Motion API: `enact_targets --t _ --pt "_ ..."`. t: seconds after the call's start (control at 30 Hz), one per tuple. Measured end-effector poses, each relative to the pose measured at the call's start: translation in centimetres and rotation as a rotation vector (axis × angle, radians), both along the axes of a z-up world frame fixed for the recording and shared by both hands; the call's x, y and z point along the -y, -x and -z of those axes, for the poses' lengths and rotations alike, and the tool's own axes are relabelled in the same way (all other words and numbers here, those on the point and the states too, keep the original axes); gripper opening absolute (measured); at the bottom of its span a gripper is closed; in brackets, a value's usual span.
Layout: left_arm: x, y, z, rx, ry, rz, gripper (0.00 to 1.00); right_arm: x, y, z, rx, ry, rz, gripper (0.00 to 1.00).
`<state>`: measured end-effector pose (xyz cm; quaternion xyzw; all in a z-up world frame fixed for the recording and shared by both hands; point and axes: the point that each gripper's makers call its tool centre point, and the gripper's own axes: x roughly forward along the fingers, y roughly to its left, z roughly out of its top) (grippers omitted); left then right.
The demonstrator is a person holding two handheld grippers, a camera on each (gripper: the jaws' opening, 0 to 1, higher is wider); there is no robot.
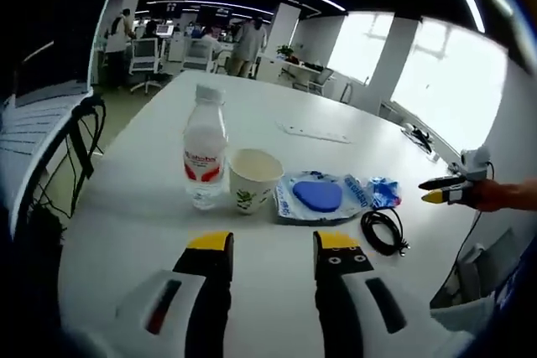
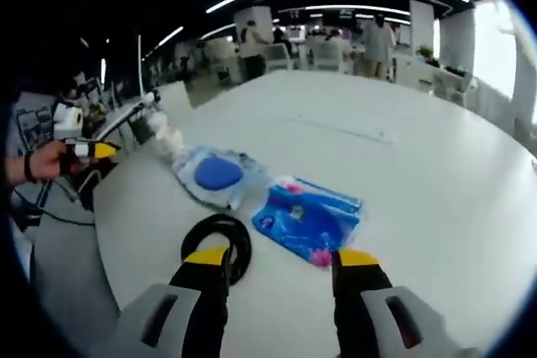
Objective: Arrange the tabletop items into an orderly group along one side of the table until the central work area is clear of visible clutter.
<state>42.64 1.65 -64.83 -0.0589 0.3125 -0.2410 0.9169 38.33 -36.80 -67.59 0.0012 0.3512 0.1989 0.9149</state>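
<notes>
In the left gripper view a clear water bottle (image 1: 205, 155) with a red label stands beside a paper cup (image 1: 252, 177). To their right lie a blue pad in a clear bag (image 1: 317, 196), a blue packet (image 1: 383, 191) and a coiled black cable (image 1: 383, 230). My left gripper (image 1: 273, 249) is open, short of them, nothing between its jaws. My right gripper (image 1: 442, 189) comes in from the right, held by a hand. In the right gripper view my right gripper (image 2: 281, 259) is open over the cable (image 2: 239, 245) and blue packet (image 2: 306, 220); the bagged pad (image 2: 216, 173) lies beyond.
A white power strip (image 1: 315, 132) lies farther back on the white table (image 1: 126, 232). The table edge curves close by on the left (image 2: 113, 232). The left gripper (image 2: 94, 150) is held off that edge. Office chairs and people stand in the background.
</notes>
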Motion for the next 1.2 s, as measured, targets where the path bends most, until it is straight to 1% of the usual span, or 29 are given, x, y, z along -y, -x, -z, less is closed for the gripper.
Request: enact_targets --t 0.13,0.2,0.27,0.37,0.43,0.53,0.6,0.83,1.0,1.13,1.2 --pt "-1.9 0.3 -0.3 0.018 -0.027 0.020 0.41 -1.4 1.1 0.0 0.001 -0.009 -0.029 0.53" --pt "-2.5 0.6 -0.4 0.025 -0.041 0.034 0.43 -1.9 1.6 0.0 0.002 -0.002 -0.053 0.55" --pt "-3.1 0.9 -0.6 0.031 -0.052 0.047 0.44 -2.5 2.2 -0.1 -0.002 -0.011 -0.067 0.59" --pt "-3.6 1.2 -0.7 0.040 -0.054 0.061 0.45 -3.4 3.1 -0.1 -0.007 -0.004 -0.095 0.63" --pt "-3.6 1.5 -0.9 0.043 -0.047 0.071 0.46 -3.8 3.5 0.0 -0.013 0.005 -0.112 0.64" --pt "-3.7 1.8 -0.8 0.047 -0.047 0.082 0.48 -4.3 3.8 -0.2 -0.010 -0.003 -0.119 0.68" --pt "-3.7 2.0 -0.7 0.047 -0.036 0.084 0.48 -4.6 3.9 -0.4 -0.005 -0.009 -0.118 0.69" --pt "-3.5 2.6 -0.5 0.043 -0.041 0.102 0.52 -5.1 4.2 -0.2 -0.012 -0.016 -0.120 0.72" --pt "-3.6 2.6 -0.6 0.043 -0.036 0.099 0.53 -5.5 4.5 -0.3 -0.014 -0.026 -0.119 0.74" --pt "-3.9 2.6 -0.6 0.052 -0.051 0.102 0.53 -5.6 4.7 -0.2 -0.021 -0.026 -0.117 0.74" --pt "-4.0 2.6 -0.7 0.055 -0.044 0.101 0.54 -5.7 4.8 -0.1 -0.024 -0.027 -0.117 0.75"
